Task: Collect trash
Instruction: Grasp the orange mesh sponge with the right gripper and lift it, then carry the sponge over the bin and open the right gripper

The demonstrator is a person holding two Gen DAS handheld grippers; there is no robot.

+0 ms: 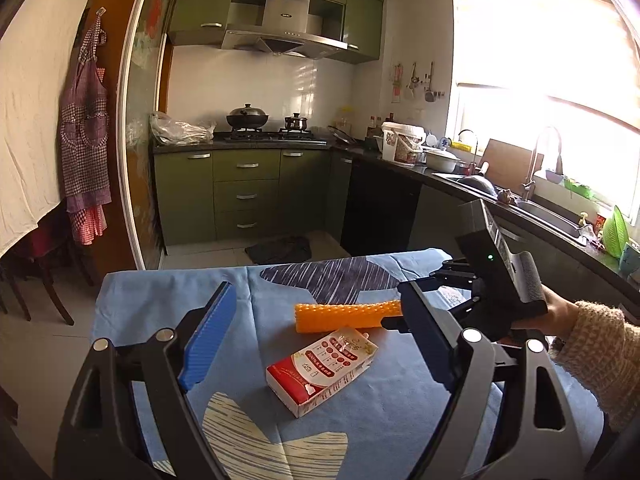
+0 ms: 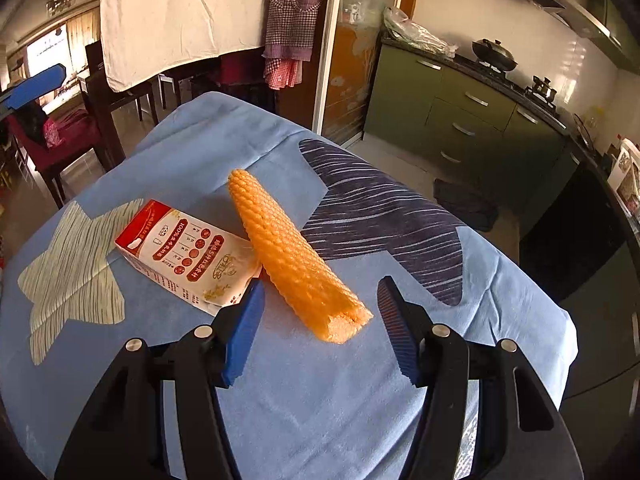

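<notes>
**A:** Your trash first. Orange bubble-wrap roll [image 2: 294,258], knobbly surface, rolled into a tube with the near end open; it lies on the blue star-print cloth [image 2: 328,392] over the table. Beside it, touching along one side, a red-and-white carton [image 2: 188,254], lying flat, printed panel up.

**B:** Anything in the carton?

**A:** You can't tell; its visible end looks closed. No bin shows in either view.

**B:** Your tongs?

**A:** Your right gripper [image 2: 320,328] points down at the roll's near end, jaws apart, one blue pad on each side of it, neither pressing. Your left gripper [image 1: 320,332] hangs over the near edge of the table, jaws wide apart, nothing between them; carton and roll lie ahead of it. In the left view, your right hand [image 1: 548,312], in a knitted sleeve, grips the other tool's handle.

**B:** Further out?

**A:** Green kitchen cabinets [image 1: 244,192], a wok on the stove [image 1: 247,117], sink under a bright window.
</notes>
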